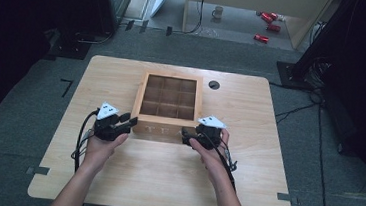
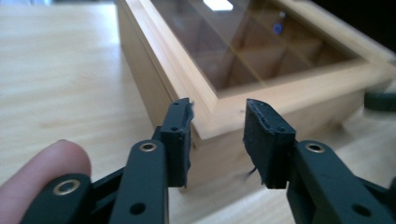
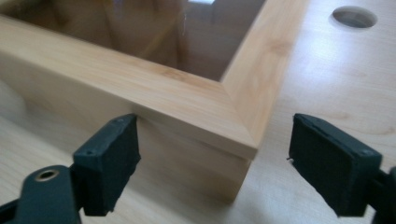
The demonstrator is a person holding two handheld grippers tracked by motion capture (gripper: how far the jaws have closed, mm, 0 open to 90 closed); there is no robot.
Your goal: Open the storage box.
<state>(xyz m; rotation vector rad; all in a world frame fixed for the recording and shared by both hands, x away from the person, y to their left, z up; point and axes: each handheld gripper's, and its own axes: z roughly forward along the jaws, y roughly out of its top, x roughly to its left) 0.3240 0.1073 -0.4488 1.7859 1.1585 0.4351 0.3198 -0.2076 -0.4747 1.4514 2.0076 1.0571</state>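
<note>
in the high view a light wooden table [image 1: 164,181] fills the middle of the frame, and a wooden tea box [image 1: 168,106] with a glass lid over divided compartments sits at its centre, slightly toward the upper half. letters on the box's near face read "tea".

two bare forearms enter from the bottom edge and angle inward toward the box. the left hand [image 1: 101,143] sits lower left of the box, wrapped around the left gripper [image 1: 130,121], whose jaws point right and slightly up toward the box's near left corner. the right hand [image 1: 210,153] sits lower right of the box, holding the right gripper [image 1: 184,133], whose jaws point left at the near front face close to the right corner. a grey three-cornered plate tops each gripper, and cables trail back along the wrists.

in the left gripper view the left gripper [image 2: 218,140] is spread apart, its two black jaws flanking the near corner of the box lid [image 2: 219,112] without pressing it; a fingertip [image 2: 46,161] shows at the lower left.

in the right gripper view the right gripper [image 3: 212,163] is also released and wide, with the box corner [image 3: 233,140] between the jaws; the left jaw is near the box's side, the right jaw well apart from it. a round hole [image 3: 354,16] in the table shows at the upper right.
</note>
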